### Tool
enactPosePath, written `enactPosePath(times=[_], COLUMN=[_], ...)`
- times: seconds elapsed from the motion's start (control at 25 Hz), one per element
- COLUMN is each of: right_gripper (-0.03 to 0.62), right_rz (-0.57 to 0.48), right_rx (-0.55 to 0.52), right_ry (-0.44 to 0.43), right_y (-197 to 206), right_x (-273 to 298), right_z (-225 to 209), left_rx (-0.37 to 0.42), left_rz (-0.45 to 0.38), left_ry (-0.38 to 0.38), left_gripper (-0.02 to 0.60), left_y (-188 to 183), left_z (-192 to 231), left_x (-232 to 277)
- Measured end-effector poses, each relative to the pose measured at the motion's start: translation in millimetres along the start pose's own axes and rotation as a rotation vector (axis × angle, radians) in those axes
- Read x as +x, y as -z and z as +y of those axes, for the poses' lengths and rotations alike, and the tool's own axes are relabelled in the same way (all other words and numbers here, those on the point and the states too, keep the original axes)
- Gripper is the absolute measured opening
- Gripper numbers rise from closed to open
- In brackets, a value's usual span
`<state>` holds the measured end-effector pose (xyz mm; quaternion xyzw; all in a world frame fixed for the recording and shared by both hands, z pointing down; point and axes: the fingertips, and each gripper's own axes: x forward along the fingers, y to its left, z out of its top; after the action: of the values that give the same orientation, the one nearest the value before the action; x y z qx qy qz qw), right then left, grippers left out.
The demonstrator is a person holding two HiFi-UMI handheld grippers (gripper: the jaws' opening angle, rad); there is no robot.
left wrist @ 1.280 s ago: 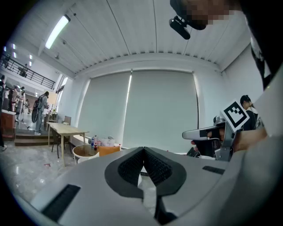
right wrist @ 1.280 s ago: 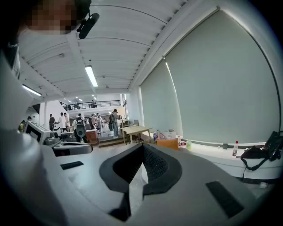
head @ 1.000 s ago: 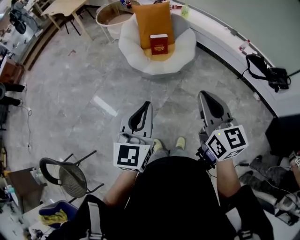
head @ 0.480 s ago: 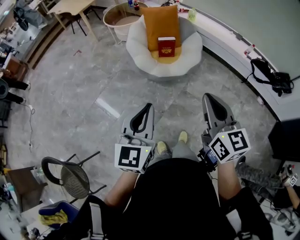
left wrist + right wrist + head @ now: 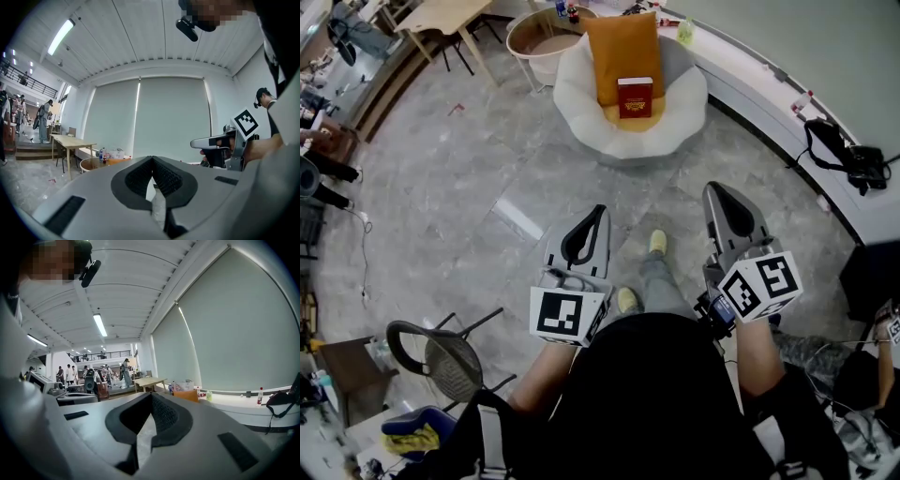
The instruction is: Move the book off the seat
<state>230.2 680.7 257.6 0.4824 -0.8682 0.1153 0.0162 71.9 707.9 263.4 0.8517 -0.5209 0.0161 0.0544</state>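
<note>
The red book (image 5: 635, 97) stands at the back of the white seat (image 5: 623, 141) against an orange cushion (image 5: 622, 47), far from the left gripper (image 5: 596, 212) and right gripper (image 5: 716, 190), both closed and empty.

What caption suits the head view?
A red book against orange cushion on white seat; left tool and right tool shut.

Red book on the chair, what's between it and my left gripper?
In the head view, bare grey floor and then the white seat's front rim lie between the left gripper and the red book.
</note>
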Motion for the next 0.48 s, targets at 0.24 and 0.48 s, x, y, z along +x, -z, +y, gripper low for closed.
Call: enactPosePath(times=[0.24, 0.48], right_gripper=[0.003, 0.003], right_rz=[-0.008, -0.005], right_rx=[-0.001, 0.003], right_ry=[-0.029, -0.033], right_y=[-7, -18], right_x=[30, 64], right_z=[-20, -54], left_rx=[0.018, 0.031], left_rz=[0.021, 0.02], left_ry=[-0.006, 0.027], left_gripper=[0.008, 0.008], left_y=[-3, -9], left_z=[12, 16], left_x=[34, 84])
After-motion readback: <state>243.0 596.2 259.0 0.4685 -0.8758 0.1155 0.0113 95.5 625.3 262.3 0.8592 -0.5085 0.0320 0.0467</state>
